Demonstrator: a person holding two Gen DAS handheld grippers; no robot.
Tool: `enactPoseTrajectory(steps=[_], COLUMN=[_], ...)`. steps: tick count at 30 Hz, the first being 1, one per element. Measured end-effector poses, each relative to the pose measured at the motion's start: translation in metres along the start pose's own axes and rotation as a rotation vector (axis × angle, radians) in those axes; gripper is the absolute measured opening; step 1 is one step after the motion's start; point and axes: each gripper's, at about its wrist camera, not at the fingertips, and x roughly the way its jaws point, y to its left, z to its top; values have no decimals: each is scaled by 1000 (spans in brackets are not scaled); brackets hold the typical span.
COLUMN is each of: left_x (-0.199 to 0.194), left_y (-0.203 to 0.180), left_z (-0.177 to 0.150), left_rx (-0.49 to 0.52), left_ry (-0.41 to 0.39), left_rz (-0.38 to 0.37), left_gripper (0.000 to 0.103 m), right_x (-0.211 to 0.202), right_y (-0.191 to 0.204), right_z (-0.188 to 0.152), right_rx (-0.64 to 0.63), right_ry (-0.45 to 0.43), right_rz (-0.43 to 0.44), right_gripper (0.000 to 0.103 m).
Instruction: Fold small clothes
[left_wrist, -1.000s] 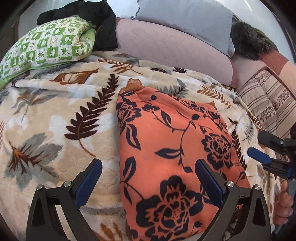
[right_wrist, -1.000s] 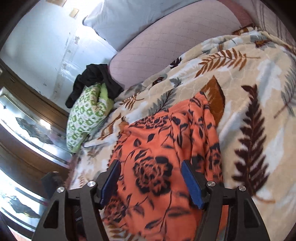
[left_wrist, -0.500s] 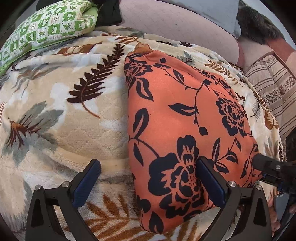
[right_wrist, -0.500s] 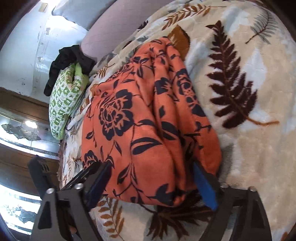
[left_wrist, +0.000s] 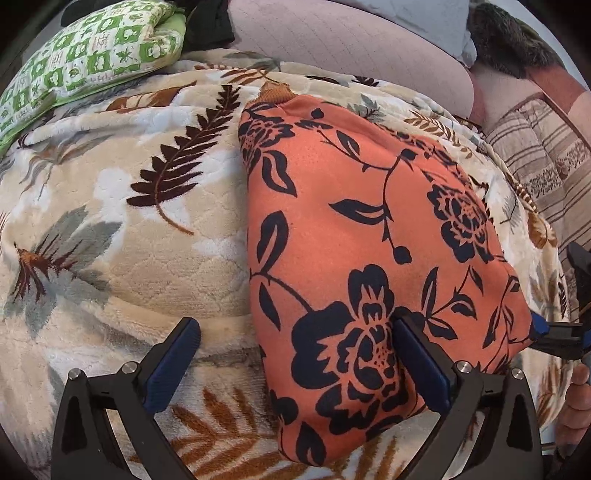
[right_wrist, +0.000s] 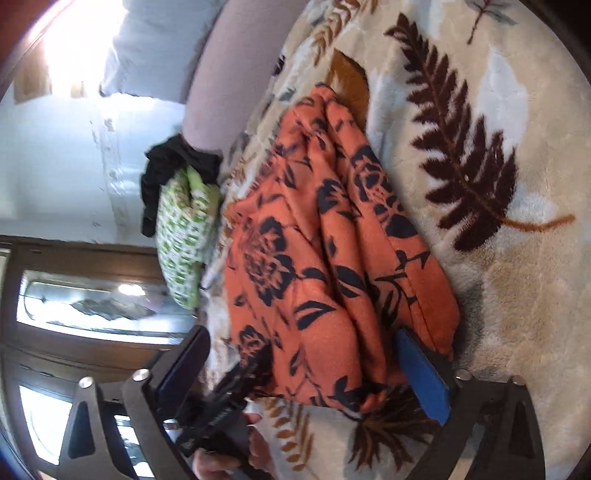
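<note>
One soft folded orange garment (left_wrist: 369, 258), plush blanket (left_wrist: 129, 258)

- Garment (left_wrist: 362, 258): soft matt orange cloth with a fine nap, printed with dark flowers.
- Blanket (left_wrist: 155, 251): thick plush fleece, fuzzy.
- Gripper (left_wrist: 295, 362) frames: matt black plastic with shiny metal screws; pads (left_wrist: 173, 362) smooth blue.
- Pillow (left_wrist: 88, 59): printed woven cloth.
- Bolster (left_wrist: 351, 40): smooth quilted pink fabric.
- Cabinet (right_wrist: 74, 254): glossy dark wood.
</note>
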Motion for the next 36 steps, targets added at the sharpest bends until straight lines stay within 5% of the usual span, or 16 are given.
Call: enactPoseTrajectory(steps=[6, 9, 11, 13, 20, 28, 32, 36], left_x=[-55, -52, -39, -30, -28, -46, -22, -10], left_y=[16, 29, 35, 36, 43, 34, 19, 22], left_z=[8, 7, 4, 0, -6, 6, 10, 15], left_rx=[-46, -80, -73, -39, -19, -41, 14, -23], left_ry=[-238, -217, -159, -126, -113, -214, -144, -112], left_rz=[45, 81, 121, 160, 121, 73, 135, 71], left_gripper=[103, 103, 103, 103, 103, 103, 103, 103], right_x=[-16, -13, -8, -1, 47, 45, 60, 89], right_y=[52, 61, 64, 61, 33, 73, 82, 61], right_z=[-5, -11, -15, -17, -19, -6, 11, 21], right_rx=[-221, -291, -333, -347, -301, -437, -463, -438], right_ry=[-107, -97, -76, -53, 102, -52, -76, -35], right_rz=[-41, -96, -140, -186, -321, -332, -399, -458], right_gripper=[82, 64, 42, 39, 36, 36, 39, 39])
